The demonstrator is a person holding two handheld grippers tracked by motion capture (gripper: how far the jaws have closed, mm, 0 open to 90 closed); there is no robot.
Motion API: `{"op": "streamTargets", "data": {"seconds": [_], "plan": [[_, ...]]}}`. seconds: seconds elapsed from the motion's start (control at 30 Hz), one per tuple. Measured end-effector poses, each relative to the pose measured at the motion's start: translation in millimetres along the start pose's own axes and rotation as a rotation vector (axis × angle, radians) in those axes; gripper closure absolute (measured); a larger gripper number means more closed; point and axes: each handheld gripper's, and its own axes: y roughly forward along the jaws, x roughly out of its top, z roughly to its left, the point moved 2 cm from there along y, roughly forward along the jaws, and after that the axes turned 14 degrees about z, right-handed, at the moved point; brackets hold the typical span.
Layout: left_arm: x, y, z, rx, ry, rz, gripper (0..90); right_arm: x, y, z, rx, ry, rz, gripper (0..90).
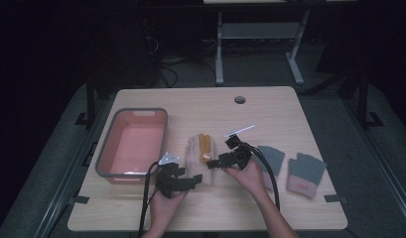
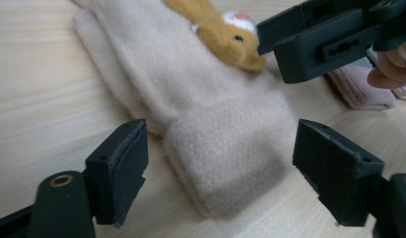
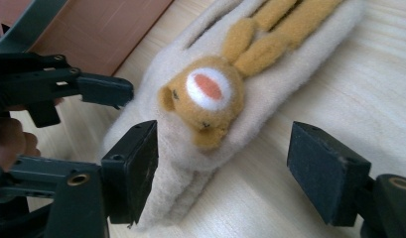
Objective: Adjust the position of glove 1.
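Holding both tongs low over the wooden table (image 1: 300, 208), I have them meeting at the cream glove (image 1: 195, 148) that lies flat near the middle. My left gripper (image 1: 189, 181) comes at its cuff end: in the left gripper view its two black jaws stand wide apart, one on each side of the folded cuff (image 2: 230, 163), neither pad touching the fleece. My right gripper (image 1: 214, 163) is turned toward the glove from the other side; in the right gripper view its jaws are also spread, the plush orange animal (image 3: 210, 96) sewn on the glove's back sitting between them, and one pad seems to be just at the glove's edge, though I cannot tell if it touches. That animal has a white face with an orange patch and long ears running up the glove.

Left of the glove sits a pink tub (image 1: 133, 144) with a grey rim. To the right, well apart from the cream glove, lie two grey gloves (image 1: 304, 171) with pink cuffs, side by side.
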Motion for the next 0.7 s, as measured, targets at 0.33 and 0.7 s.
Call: {"op": "streamTargets", "data": {"seconds": [0.33,0.7], "plan": [[-2.1,8.5,3.9,-0.040,-0.034,0.034,23.6,1.5,-0.6,-1.3,0.015,0.016,-0.017,27.6],[-1.4,9.0,5.6,-0.093,-0.071,0.039,26.5,-0.1,9.6,1.8,0.047,0.032,0.023,29.7]]}}
